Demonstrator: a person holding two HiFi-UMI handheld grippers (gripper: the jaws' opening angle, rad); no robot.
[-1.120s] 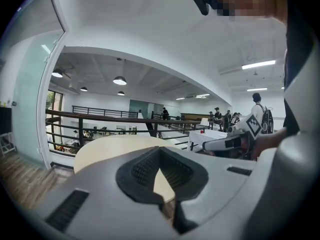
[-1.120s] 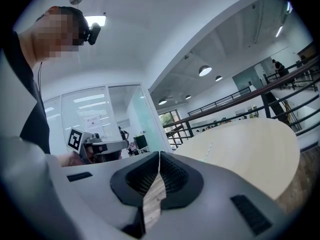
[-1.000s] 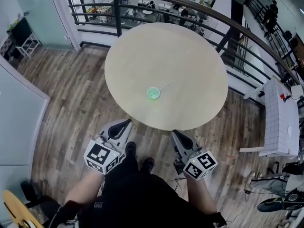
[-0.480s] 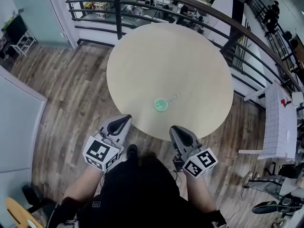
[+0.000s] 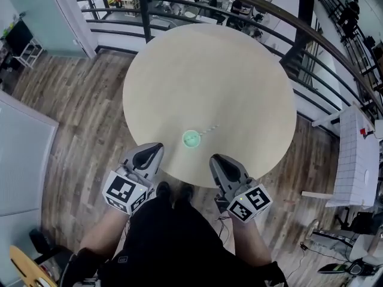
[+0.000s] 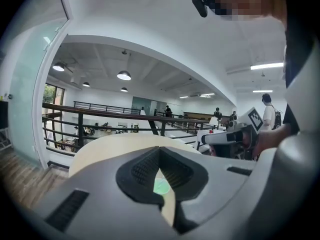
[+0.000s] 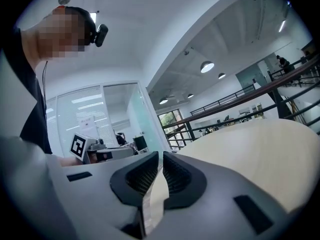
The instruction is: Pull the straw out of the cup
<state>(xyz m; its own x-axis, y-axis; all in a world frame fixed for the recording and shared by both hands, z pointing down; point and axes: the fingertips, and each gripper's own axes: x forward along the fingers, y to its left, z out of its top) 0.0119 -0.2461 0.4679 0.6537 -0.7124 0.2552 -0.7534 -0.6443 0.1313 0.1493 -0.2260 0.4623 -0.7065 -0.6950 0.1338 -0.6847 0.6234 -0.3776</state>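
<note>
A small green cup [image 5: 191, 139] stands on the round pale table [image 5: 239, 82], near its front edge. A thin striped straw [image 5: 208, 128] leans out of it toward the upper right. My left gripper [image 5: 157, 148] hovers at the table's front edge, just left of the cup, with its jaws together and nothing in them. My right gripper [image 5: 214, 159] is at the edge to the cup's right, jaws together and empty. In the left gripper view a patch of the green cup [image 6: 161, 185] shows through the slit below the closed tips [image 6: 160, 151]. The right gripper view shows its closed tips [image 7: 160, 156] over the tabletop.
A dark metal railing [image 5: 251, 8] curves behind the table, with a lower floor beyond it. A white gridded table [image 5: 358, 154] stands at the right. Wooden floor [image 5: 78, 112] surrounds the table, and a glass partition [image 5: 24, 160] is on the left.
Both grippers have moved forward, from over the floor to the table's front edge. The cup and straw now lie closer to them and have not been disturbed.
</note>
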